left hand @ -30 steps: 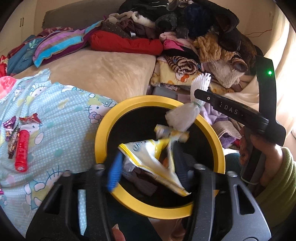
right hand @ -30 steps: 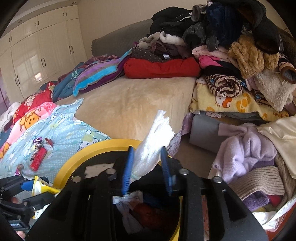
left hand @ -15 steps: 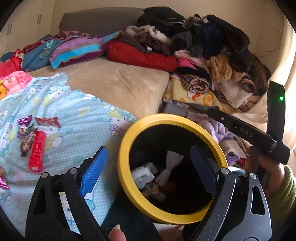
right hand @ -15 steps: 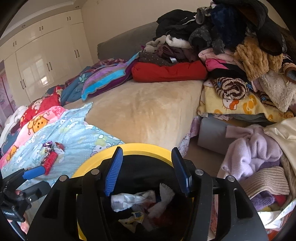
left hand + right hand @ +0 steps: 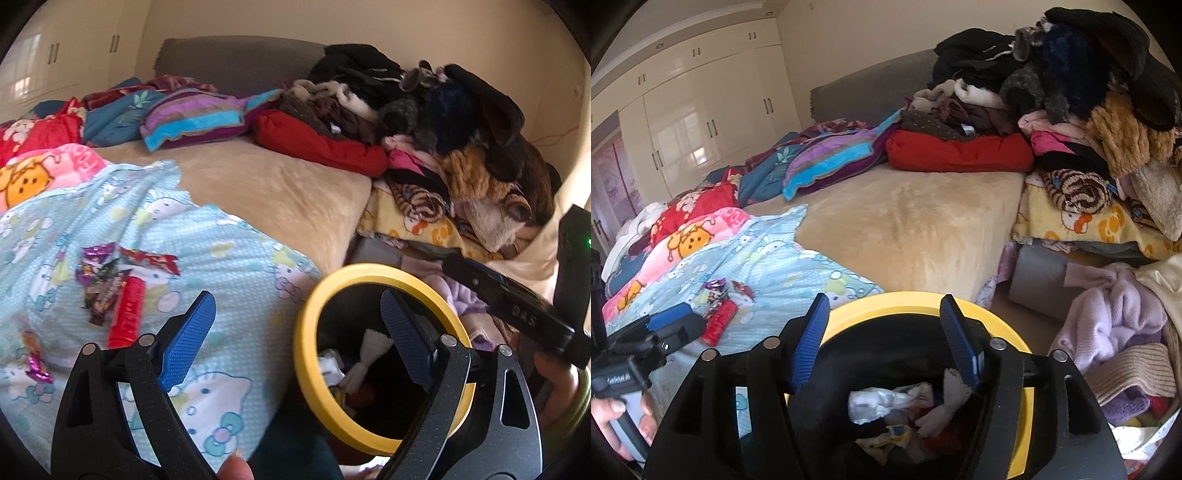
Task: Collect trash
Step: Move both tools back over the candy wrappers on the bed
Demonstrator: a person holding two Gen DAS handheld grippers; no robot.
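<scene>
Yellow-rimmed and black inside, the trash bin [image 5: 997, 317] is positioned at the near edge of the bed [image 5: 905, 229], and white crumpled wrappers [image 5: 886, 400] with a knotted white bag [image 5: 945, 398] are contained in it. The left gripper [image 5: 295, 332] is held with jaws wide and empty, one pad over the blue patterned blanket [image 5: 221, 258] and the other over the bin; the right gripper [image 5: 882, 339] has just been opening (nothing is between its jaws) above the bin mouth. Uncollected candy wrappers [image 5: 99, 280] and a red tube [image 5: 127, 314] are located on the blanket, left of the bin.
</scene>
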